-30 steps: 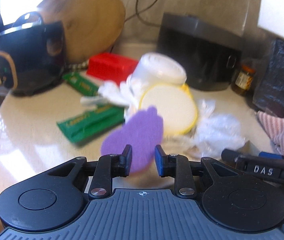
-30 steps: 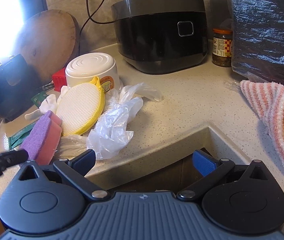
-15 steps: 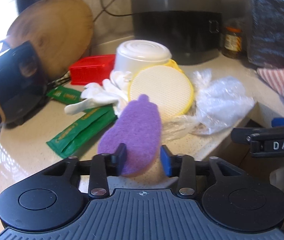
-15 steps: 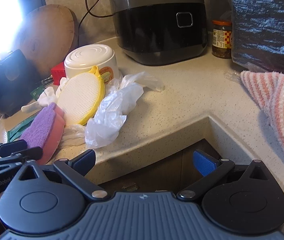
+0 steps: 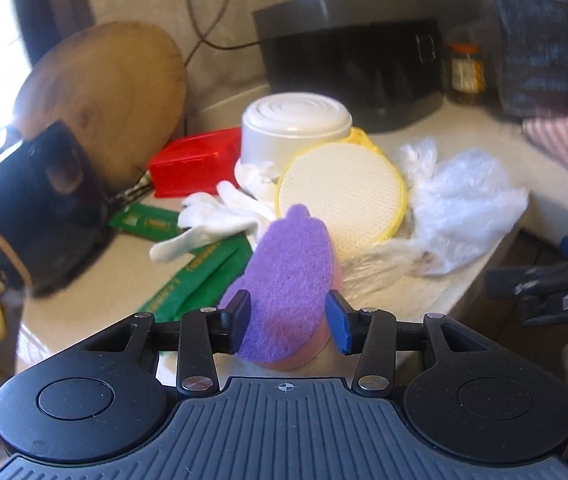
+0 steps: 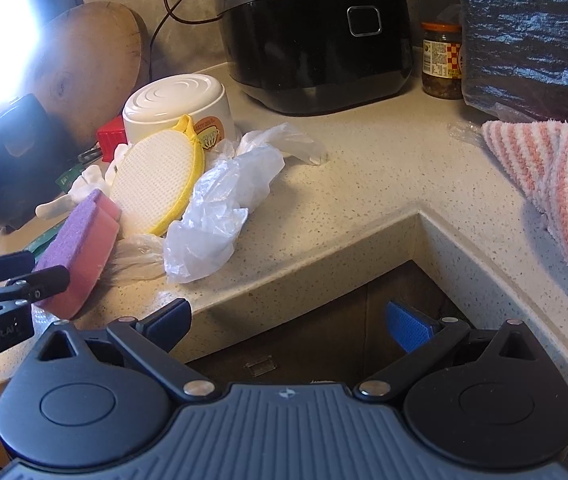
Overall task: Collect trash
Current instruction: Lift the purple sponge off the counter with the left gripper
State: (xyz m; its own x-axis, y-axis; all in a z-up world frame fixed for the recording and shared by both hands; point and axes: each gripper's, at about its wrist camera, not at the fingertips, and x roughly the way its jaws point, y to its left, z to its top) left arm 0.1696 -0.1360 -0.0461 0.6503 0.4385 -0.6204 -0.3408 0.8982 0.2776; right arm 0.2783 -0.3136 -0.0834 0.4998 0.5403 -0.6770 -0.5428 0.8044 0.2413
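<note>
On the counter point(image 6: 364, 184) there was one purple and pink sponge point(image 5: 288, 280), one round yellow-rimmed scrubber point(image 5: 340, 196), one upturned white tub point(image 5: 296, 128) and one red box point(image 5: 196, 160). Two green packets point(image 5: 200, 276) lay there, with one white glove point(image 5: 220, 216) and two crumpled clear plastic bags point(image 6: 224, 208). Behind stood one rice cooker point(image 6: 312, 36), one jar point(image 6: 442, 60), one wooden board point(image 6: 88, 64), one striped towel point(image 6: 552, 184) and one black bag point(image 6: 532, 28).

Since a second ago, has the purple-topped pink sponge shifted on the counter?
Yes. In the right wrist view the purple-topped pink sponge now leans steeper against the round yellow-rimmed scrubber.
</note>
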